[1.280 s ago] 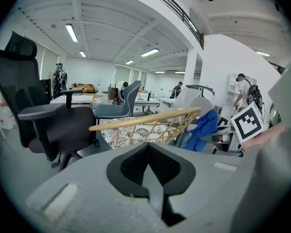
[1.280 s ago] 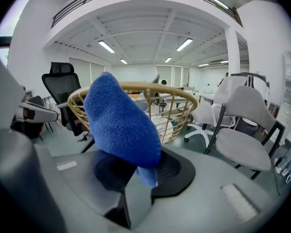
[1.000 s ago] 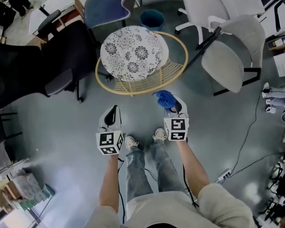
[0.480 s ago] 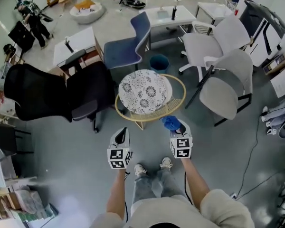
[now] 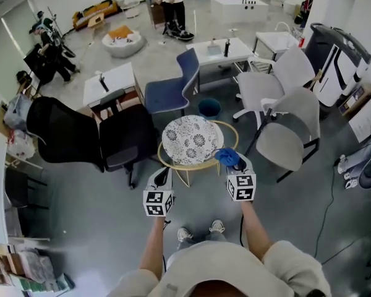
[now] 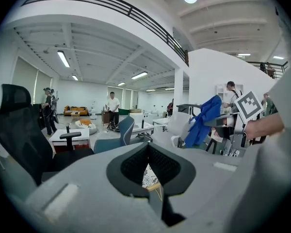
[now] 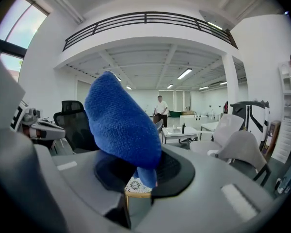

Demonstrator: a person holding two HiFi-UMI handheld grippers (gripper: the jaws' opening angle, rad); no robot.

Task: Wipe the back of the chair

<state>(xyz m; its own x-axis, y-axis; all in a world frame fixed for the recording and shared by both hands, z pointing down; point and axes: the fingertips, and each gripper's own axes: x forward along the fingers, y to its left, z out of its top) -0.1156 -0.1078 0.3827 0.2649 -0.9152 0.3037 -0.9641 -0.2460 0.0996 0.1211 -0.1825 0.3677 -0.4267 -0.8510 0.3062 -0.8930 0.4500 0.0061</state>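
Note:
A round rattan chair (image 5: 229,142) with a patterned white cushion (image 5: 191,140) stands just ahead of me. My right gripper (image 5: 230,159) is at its near right rim, shut on a blue cloth (image 5: 225,157) that bulges above the jaws in the right gripper view (image 7: 121,120). My left gripper (image 5: 162,176) hovers at the near left rim, shut with nothing in it (image 6: 148,147). In the left gripper view the blue cloth (image 6: 203,118) hangs at the right. A sliver of the cushion (image 7: 137,184) shows below the right jaws.
Two black office chairs (image 5: 65,138) stand to the left and a grey shell chair (image 5: 285,138) to the right. Behind the rattan chair are a blue chair (image 5: 173,90), a blue bin (image 5: 209,107) and white tables (image 5: 222,49). People stand far back.
The head view has lifted, taking in more of the room. Both grippers have come up to the rattan chair's near rim. The blue cloth stays in the right gripper.

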